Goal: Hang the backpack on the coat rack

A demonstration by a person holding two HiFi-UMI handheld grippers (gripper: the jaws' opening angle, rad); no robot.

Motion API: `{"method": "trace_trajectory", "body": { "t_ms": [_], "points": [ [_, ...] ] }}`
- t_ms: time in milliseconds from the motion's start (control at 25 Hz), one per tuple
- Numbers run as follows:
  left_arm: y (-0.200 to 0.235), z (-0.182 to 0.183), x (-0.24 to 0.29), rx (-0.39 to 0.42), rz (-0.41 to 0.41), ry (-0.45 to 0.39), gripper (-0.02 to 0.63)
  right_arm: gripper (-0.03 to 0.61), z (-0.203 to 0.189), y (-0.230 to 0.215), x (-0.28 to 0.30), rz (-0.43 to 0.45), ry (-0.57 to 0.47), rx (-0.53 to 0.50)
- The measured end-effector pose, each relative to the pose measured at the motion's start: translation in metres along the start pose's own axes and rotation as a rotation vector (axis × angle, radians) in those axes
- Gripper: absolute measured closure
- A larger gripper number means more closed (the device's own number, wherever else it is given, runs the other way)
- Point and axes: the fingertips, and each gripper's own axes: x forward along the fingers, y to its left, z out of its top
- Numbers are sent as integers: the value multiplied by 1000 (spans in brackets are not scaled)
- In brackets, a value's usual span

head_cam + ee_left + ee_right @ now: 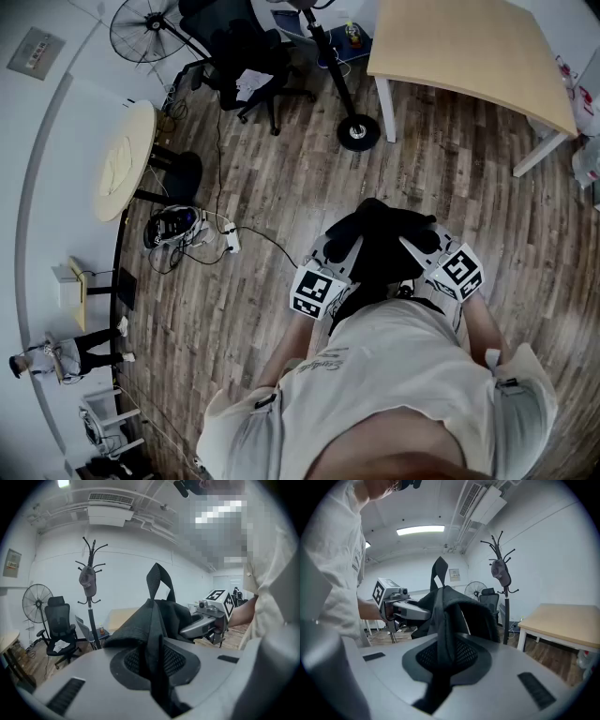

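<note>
The black backpack (380, 242) hangs between my two grippers, just in front of my body. My left gripper (339, 248) is shut on one of its black straps (156, 653), which runs down between the jaws. My right gripper (419, 246) is shut on another strap (443, 644) in the same way. The backpack's top loop (158, 576) stands upright above the bag. The black coat rack (90, 597) stands ahead across the room with a grey cap (87, 582) on one hook. Its round base (357, 132) rests on the wood floor next to the table leg.
A light wooden table (469, 47) stands right of the rack. A black office chair (242, 66) and a standing fan (142, 28) are to its left. A round table (122, 161), a power strip with cables (230, 240) and a seated person (56, 356) are at the left.
</note>
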Motion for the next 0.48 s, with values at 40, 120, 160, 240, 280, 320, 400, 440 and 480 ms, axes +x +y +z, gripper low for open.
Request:
{"method": "trace_trajectory", "body": {
  "t_ms": [40,120,160,240,280,320,400,440,480],
  "points": [
    [6,-1,2,-5,0,1,571,548,1,-3,5,6,2,-2],
    [19,-2,6,-11,-1,1,570,548,3,-10,17,14,6,-5],
    [26,-3,7,-12,-2,0,570,549,4,-13,23,15,8,-7],
    [39,-4,8,-13,-6,-2,571,549,7,-17,36,13,13,-10],
    [45,-4,8,-15,-8,-3,570,549,8,-18,42,12,15,-8],
    [51,-4,8,-18,-10,-4,571,548,9,-20,48,12,17,-5],
    [63,-1,9,-17,-14,-7,570,549,14,-24,57,10,18,4],
    [68,1,9,-16,-18,-11,569,548,17,-27,61,9,17,9],
    [73,4,9,-14,-23,-15,571,548,20,-29,65,7,17,13]
  ]
}}
